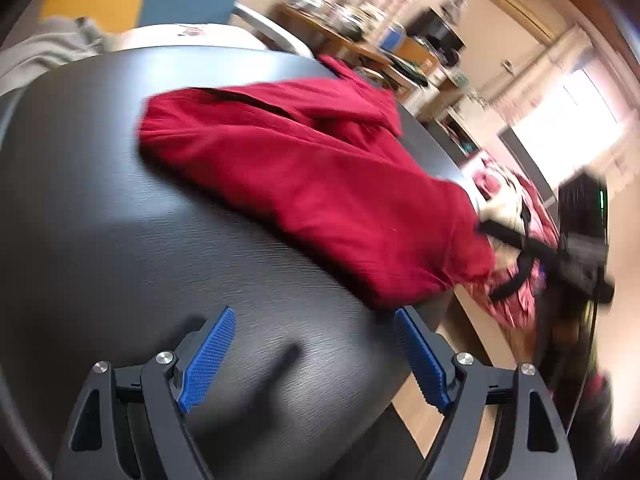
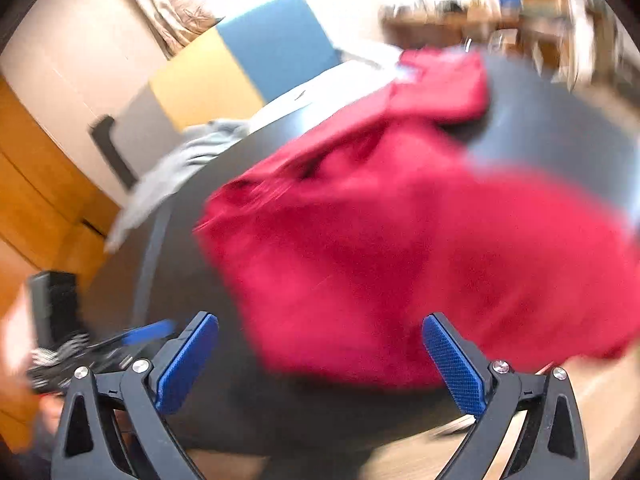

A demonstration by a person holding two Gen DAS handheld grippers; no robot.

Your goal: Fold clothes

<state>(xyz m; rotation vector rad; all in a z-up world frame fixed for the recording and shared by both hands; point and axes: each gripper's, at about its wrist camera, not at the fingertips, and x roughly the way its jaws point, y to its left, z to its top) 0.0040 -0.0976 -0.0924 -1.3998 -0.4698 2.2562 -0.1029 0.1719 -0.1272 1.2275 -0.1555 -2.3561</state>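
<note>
A red garment (image 1: 304, 184) lies partly folded on the dark round table (image 1: 100, 208), with one end hanging over the table's edge. My left gripper (image 1: 314, 320) is open and empty above bare table, just short of the garment's near edge. In the right wrist view the same red garment (image 2: 400, 248) fills the middle, blurred by motion. My right gripper (image 2: 320, 328) is open and empty, its jaws set wide just in front of the garment's near edge.
A grey garment (image 2: 176, 172) hangs over the table's far edge; it also shows in the left wrist view (image 1: 44, 52). A cluttered wooden shelf (image 1: 360, 36) stands behind the table. The other hand-held gripper (image 1: 576, 236) shows at the right. A black box (image 2: 56, 304) stands on the floor.
</note>
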